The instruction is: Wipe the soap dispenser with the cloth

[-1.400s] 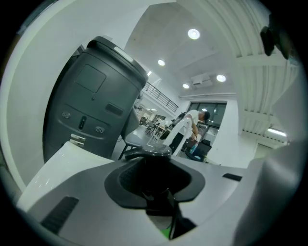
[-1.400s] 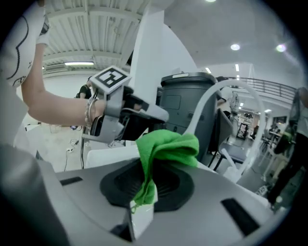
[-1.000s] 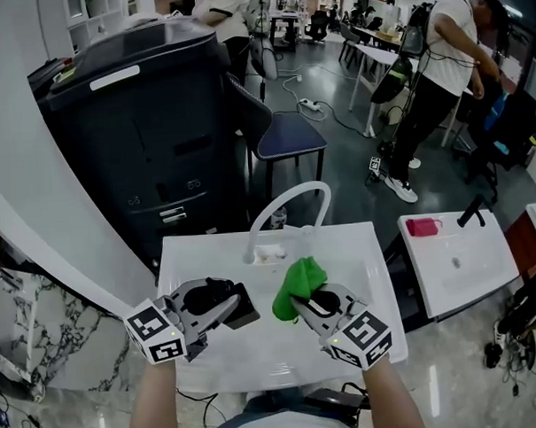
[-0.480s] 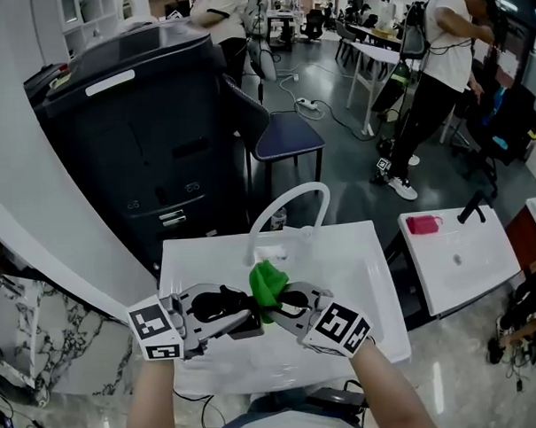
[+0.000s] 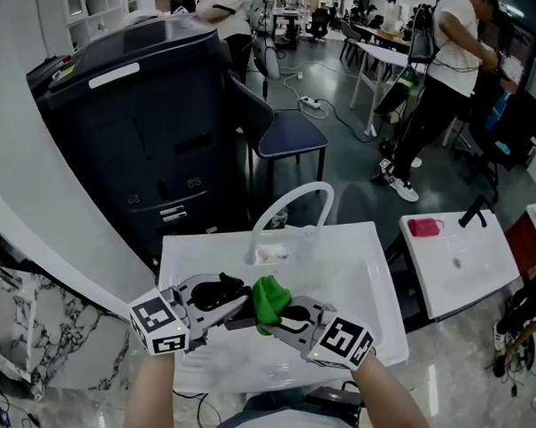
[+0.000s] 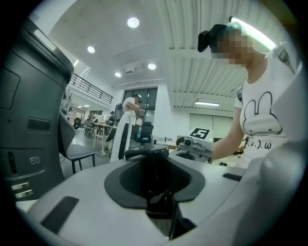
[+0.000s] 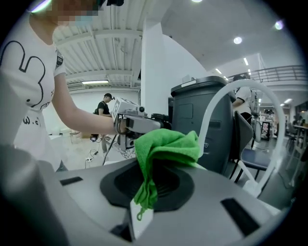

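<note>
Left gripper [image 5: 229,306] is clamped on the soap dispenser [image 6: 154,178]. Its jaws are part-closed with the dark body pinched between the pads, and the pump head sticks up past the tips. Right gripper [image 5: 283,313] is clamped on the green cloth [image 7: 166,146]. The wad bunches ahead of its tips and a short tail hangs below them. I've got both above the white basin [image 5: 364,275], tips facing each other, near level.

Key geometry: from the right gripper the dispenser is dead ahead, just past the cloth wad. In the head view, cloth and dispenser look either touching or just short of it; I can't tell which. The dispenser's long axis looks roughly upright, crossways to the left jaws. So I judge the wipe should run up and down the body with the right hand while the left only holds steady.

Risk: pushing too hard could twist the dispenser in the pads. The faucet [image 5: 294,199] sits beyond both tips, well apart.
</note>
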A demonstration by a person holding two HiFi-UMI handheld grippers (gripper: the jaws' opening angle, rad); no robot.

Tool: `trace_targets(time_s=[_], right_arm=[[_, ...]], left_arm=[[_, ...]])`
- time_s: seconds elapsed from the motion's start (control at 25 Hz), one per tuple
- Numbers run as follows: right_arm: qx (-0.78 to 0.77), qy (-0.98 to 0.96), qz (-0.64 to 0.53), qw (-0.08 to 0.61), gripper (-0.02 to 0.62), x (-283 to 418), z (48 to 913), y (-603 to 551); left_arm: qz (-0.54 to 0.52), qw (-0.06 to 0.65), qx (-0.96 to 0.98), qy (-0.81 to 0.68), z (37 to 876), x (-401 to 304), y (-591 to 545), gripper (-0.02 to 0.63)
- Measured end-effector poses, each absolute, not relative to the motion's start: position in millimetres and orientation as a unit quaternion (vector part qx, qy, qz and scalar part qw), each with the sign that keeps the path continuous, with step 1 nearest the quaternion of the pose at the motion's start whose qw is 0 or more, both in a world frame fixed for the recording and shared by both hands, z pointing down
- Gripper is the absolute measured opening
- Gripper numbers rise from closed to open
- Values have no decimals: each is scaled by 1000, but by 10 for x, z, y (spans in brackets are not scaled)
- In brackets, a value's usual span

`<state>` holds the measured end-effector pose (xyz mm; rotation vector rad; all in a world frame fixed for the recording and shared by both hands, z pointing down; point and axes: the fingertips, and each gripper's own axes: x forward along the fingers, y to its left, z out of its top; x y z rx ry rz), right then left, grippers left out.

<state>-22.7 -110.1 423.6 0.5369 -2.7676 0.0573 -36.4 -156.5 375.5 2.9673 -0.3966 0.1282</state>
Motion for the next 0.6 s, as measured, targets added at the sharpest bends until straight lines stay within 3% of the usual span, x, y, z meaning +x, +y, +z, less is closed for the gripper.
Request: trace_targets(time_s=[0.24,0.6], right_arm=[[171,-964,38,200,48,-297,4575,-992],[205,-945,79,244,49,-350,5082,-1088]], left_arm=[[119,77,979,-145,4231,-398,-1574,106],[177,160,954,-183,5201,-700,-1356,106]])
